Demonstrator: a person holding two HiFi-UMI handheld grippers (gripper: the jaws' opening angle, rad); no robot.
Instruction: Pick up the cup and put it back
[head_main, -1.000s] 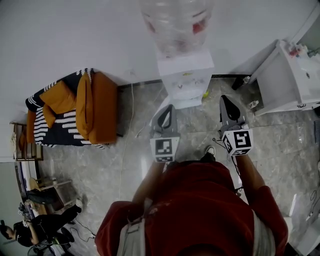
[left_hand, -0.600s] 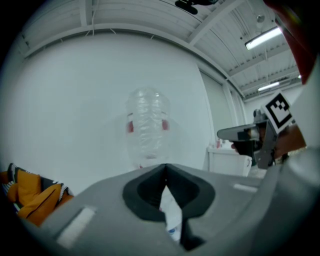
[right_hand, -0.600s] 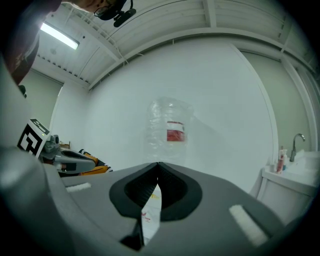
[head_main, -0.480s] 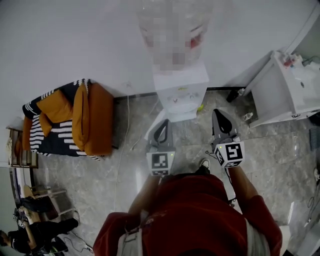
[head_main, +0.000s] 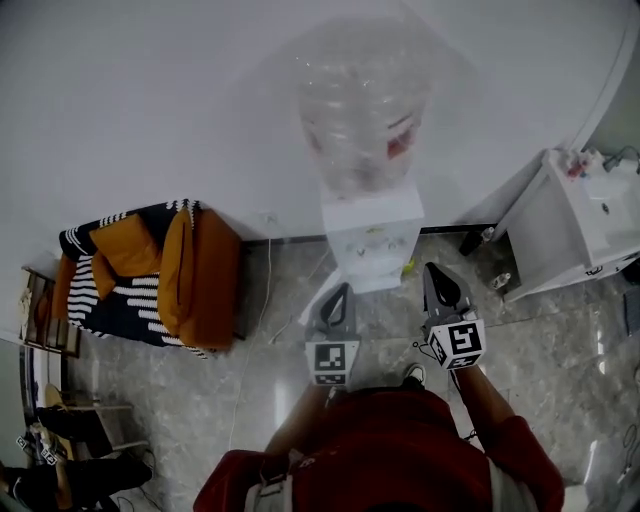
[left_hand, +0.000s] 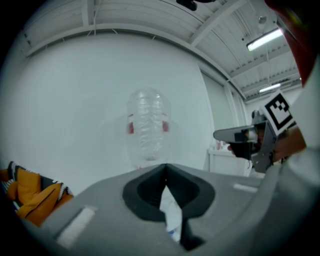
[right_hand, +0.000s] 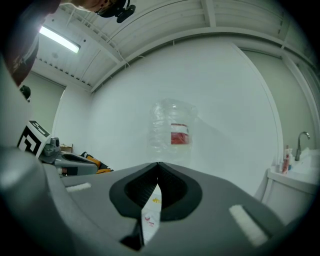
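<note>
Jaws clenched on nothing, both left gripper (head_main: 342, 292) and right gripper (head_main: 437, 272). Water dispenser (head_main: 372, 235) at twelve o'clock, upright, both about equally near. No cup in sight, possibly at its taps.

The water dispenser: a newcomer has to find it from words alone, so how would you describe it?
Follow the white wall to the stretch between the orange sofa and the white sink cabinet. The water dispenser stands there, a white box against the wall. It alone carries a big clear bottle with a red label on top.
</note>
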